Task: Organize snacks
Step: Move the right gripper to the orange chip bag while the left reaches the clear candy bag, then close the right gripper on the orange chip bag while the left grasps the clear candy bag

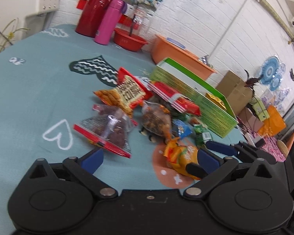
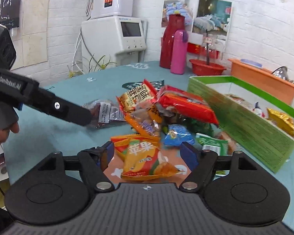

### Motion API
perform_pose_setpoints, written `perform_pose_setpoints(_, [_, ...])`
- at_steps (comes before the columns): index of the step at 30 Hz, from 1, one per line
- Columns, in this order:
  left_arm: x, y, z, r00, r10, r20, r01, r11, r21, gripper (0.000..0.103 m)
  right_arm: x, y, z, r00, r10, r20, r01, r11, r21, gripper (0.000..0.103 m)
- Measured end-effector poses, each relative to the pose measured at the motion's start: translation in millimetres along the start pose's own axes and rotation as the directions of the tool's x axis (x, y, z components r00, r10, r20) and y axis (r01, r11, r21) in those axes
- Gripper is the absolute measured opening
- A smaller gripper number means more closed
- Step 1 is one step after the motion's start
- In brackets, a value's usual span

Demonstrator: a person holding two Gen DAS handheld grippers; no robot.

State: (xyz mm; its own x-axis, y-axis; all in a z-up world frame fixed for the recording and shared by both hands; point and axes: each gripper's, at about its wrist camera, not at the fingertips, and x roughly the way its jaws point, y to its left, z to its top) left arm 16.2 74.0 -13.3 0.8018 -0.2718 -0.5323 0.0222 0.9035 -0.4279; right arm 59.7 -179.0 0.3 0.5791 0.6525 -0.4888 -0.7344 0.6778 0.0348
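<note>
A pile of snack packets lies on the teal tablecloth [image 1: 29,90]. A green box [image 2: 245,121] stands to the right of the pile with a few packets inside. My right gripper [image 2: 147,152] is open, its fingers either side of an orange apple-chip packet [image 2: 143,160], which also shows in the left wrist view [image 1: 184,156]. My left gripper [image 1: 149,158] is open and empty, just short of a clear bag of dark red snacks [image 1: 109,131]. In the right wrist view the left gripper [image 2: 68,111] reaches towards that bag [image 2: 105,113].
A red packet [image 2: 188,105], an orange bag [image 2: 143,121], a blue packet [image 2: 176,135] and green packets [image 2: 213,143] fill the pile. A red flask [image 2: 170,41], pink bottle [image 2: 179,51], red basin [image 2: 205,67] and orange tub [image 2: 262,78] stand at the back.
</note>
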Motion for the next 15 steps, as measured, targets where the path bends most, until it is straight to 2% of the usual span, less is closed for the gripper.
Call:
perform_pose_setpoints(4, [-6, 8, 8, 0.999, 0.032, 0.035, -0.033, 0.999, 0.008, 0.103, 12, 6, -9, 0.995, 0.033, -0.094, -0.03, 0.999, 0.031, 0.102])
perform_pose_setpoints(9, [11, 12, 29, 0.996, 0.083, 0.042, -0.087, 0.992, 0.093, 0.103, -3, 13, -10, 0.994, 0.073, -0.079, -0.07, 0.997, 0.036, 0.102])
perform_pose_setpoints(15, [47, 20, 38, 0.994, 0.101, -0.048, -0.092, 0.984, 0.151, 0.103, -3, 10, -1, 0.997, 0.056, -0.047, -0.051, 0.994, 0.1, 0.103])
